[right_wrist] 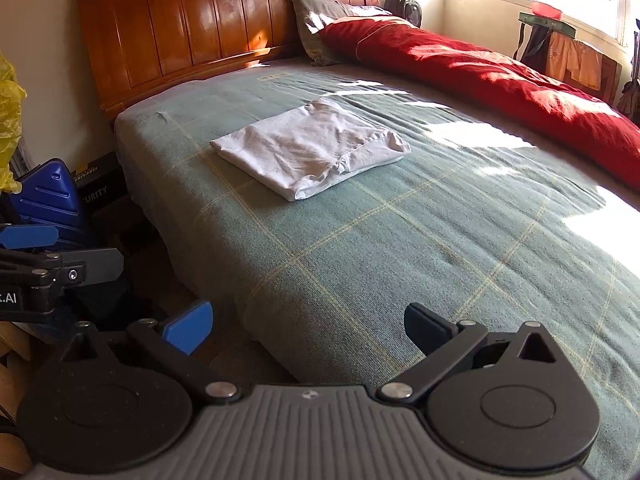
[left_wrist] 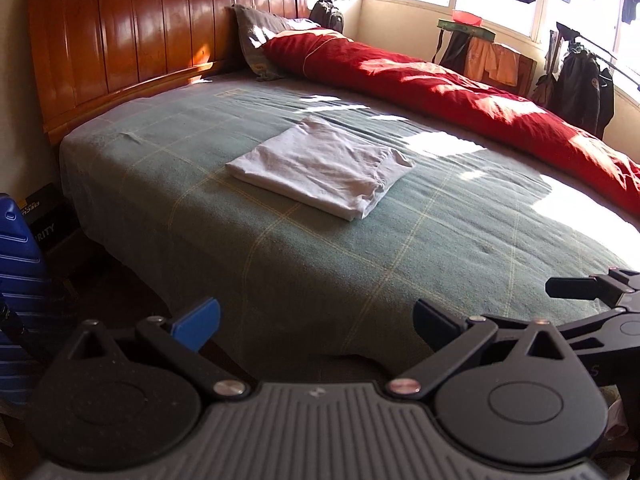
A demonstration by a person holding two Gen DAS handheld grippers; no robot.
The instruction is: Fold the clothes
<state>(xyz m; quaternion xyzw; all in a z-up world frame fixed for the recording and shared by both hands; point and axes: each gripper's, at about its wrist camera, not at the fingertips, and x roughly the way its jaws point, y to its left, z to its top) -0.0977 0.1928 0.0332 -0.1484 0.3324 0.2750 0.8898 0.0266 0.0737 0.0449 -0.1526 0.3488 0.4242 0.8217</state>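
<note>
A white garment (left_wrist: 320, 170) lies folded into a flat rectangle on the green checked bedspread (left_wrist: 280, 264), in the middle of the bed; the right wrist view shows the same folded garment (right_wrist: 308, 148). My left gripper (left_wrist: 316, 320) is held back at the bed's near edge, open and empty. My right gripper (right_wrist: 310, 324) is open and empty too, well short of the garment. The right gripper's fingers (left_wrist: 576, 286) show at the right edge of the left wrist view. The left gripper's fingers (right_wrist: 96, 262) show at the left edge of the right wrist view.
A red duvet (left_wrist: 460, 92) is bunched along the bed's far side, with a grey pillow (left_wrist: 260, 36) against the wooden headboard (left_wrist: 140, 36). A blue suitcase (left_wrist: 20, 280) and a black box (left_wrist: 48, 220) stand on the floor left of the bed. Clothes hang by the windows (left_wrist: 580, 76).
</note>
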